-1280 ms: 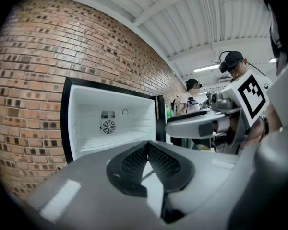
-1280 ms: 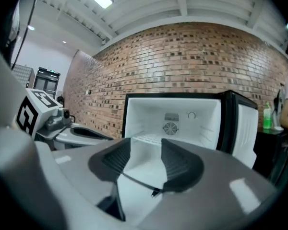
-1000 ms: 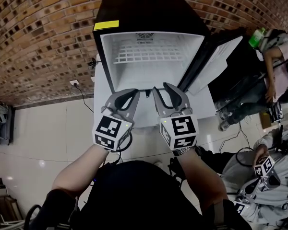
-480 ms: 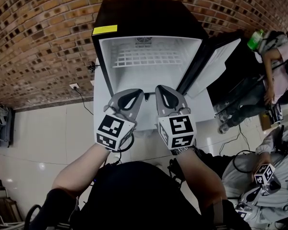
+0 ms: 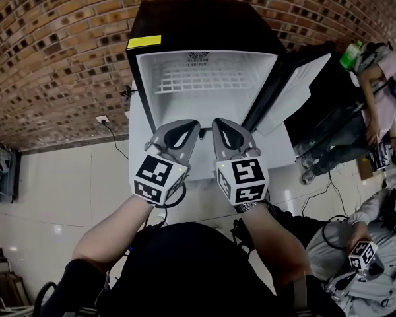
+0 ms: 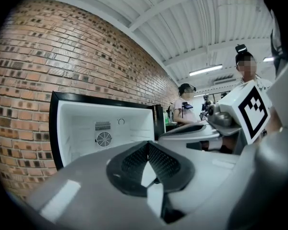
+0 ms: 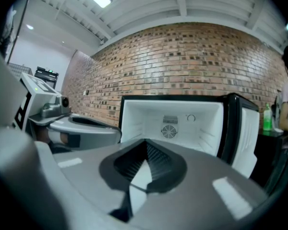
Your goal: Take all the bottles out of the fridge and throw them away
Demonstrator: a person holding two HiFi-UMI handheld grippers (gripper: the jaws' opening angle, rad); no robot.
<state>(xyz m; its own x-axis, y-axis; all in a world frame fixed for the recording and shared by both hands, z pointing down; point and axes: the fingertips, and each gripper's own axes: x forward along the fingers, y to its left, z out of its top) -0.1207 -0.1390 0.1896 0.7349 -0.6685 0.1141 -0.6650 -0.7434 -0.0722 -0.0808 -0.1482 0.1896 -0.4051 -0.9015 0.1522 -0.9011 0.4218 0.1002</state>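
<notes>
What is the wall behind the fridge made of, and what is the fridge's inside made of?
The wall looks like rough reddish-brown brick: small blocks with pale mortar lines. Inside, the fridge looks like smooth white plastic, evenly moulded with a slight sheen. Its shelf seems to be white-coated wire, judging by the thin grid.

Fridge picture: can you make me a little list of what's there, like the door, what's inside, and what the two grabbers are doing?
fridge: black outside, white inside, against the brick wall
door: open, swung to the right
inside: wire shelf; no bottles seen, lower part hidden behind the grippers
left gripper: shut, empty, in front of the fridge
right gripper: shut, empty, beside the left one
green bottle: outside the fridge, far right, near a person
</notes>
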